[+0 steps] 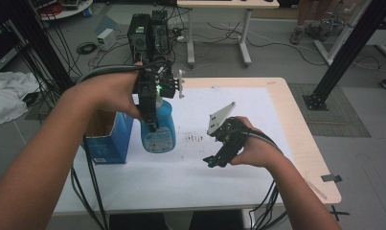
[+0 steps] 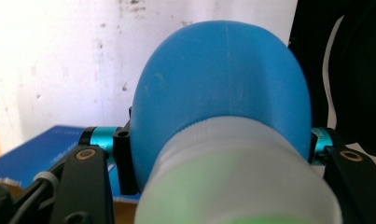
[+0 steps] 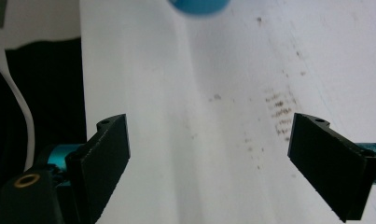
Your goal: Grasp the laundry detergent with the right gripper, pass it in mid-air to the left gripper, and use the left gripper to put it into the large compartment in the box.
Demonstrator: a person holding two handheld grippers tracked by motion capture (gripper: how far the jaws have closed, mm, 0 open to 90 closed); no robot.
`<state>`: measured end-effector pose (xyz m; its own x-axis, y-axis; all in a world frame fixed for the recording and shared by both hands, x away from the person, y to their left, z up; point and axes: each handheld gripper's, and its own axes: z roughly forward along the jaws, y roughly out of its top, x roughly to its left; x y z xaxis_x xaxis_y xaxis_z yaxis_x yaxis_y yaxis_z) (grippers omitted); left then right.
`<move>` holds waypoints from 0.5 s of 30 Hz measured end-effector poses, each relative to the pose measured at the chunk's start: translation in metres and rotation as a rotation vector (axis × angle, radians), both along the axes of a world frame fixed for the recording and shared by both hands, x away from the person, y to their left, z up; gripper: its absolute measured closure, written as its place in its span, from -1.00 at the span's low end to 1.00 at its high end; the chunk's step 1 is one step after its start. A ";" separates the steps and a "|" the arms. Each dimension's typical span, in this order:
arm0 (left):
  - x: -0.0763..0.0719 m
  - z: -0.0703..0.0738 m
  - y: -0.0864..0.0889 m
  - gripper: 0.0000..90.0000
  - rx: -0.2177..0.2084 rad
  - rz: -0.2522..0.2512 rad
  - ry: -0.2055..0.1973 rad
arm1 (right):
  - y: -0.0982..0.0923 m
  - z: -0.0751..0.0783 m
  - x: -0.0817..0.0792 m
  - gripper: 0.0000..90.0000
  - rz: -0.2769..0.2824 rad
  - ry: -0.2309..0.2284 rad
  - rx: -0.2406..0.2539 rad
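Bottle (image 1: 158, 129) hung upright above the white table (image 1: 238, 158), its neck clenched in the left tongs (image 1: 152, 125). The right tongs (image 1: 210, 162), released and empty, waited lower, to its right, near the dark stains (image 1: 194, 138).

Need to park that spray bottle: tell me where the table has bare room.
Free: the white sheet right of the blue spray bottle, up to the far edge, and the near strip. Crowded: the left edge, by the blue box. The brown smudges mark mid-sheet.

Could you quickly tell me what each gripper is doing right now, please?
Left gripper: shut on the blue spray bottle.
Right gripper: open, holding nothing, above the white table cover.
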<state>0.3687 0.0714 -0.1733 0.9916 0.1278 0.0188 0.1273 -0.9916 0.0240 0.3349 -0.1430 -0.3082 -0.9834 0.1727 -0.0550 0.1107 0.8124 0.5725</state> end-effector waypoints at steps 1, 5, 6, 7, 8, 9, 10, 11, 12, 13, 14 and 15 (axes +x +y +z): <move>0.004 0.011 0.009 -0.14 -0.002 0.034 0.002 | 0.000 0.000 0.001 -0.73 0.003 0.004 -0.036; 0.011 0.026 0.021 -0.14 -0.011 0.095 -0.001 | -0.002 0.000 0.003 -0.73 -0.001 0.019 -0.082; 0.012 0.029 0.023 -0.14 -0.012 0.106 -0.004 | -0.002 0.000 0.004 -0.73 -0.005 0.014 -0.109; 0.014 0.035 0.029 -0.14 -0.013 0.126 -0.009 | -0.002 0.000 0.004 -0.73 -0.005 0.014 -0.118; 0.014 0.035 0.029 -0.14 -0.013 0.126 -0.009 | -0.002 0.000 0.004 -0.73 -0.005 0.014 -0.118; 0.017 0.041 0.036 -0.14 -0.014 0.157 -0.010 | -0.003 0.001 0.004 -0.73 -0.005 0.013 -0.129; 0.018 0.044 0.040 -0.14 -0.016 0.172 -0.011 | -0.004 0.002 0.004 -0.73 -0.008 0.019 -0.134; 0.018 0.044 0.040 -0.14 -0.016 0.172 -0.011 | -0.004 0.002 0.004 -0.73 -0.008 0.019 -0.134; 0.020 0.048 0.046 -0.14 -0.020 0.196 -0.012 | -0.006 0.002 0.004 -0.73 -0.011 0.019 -0.139; 0.022 0.052 0.053 -0.14 -0.024 0.224 -0.010 | -0.006 0.002 0.004 -0.73 -0.010 0.020 -0.143; 0.022 0.052 0.053 -0.14 -0.024 0.224 -0.010 | -0.006 0.002 0.004 -0.73 -0.010 0.020 -0.143; 0.023 0.055 0.058 -0.14 -0.023 0.233 -0.013 | -0.007 0.002 0.005 -0.73 -0.011 0.021 -0.147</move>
<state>0.3919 0.1299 -0.1183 0.9350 0.3537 0.0258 0.3522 -0.9346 0.0495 0.3395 -0.1497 -0.3060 -0.9827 0.1750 -0.0603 0.1305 0.8862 0.4446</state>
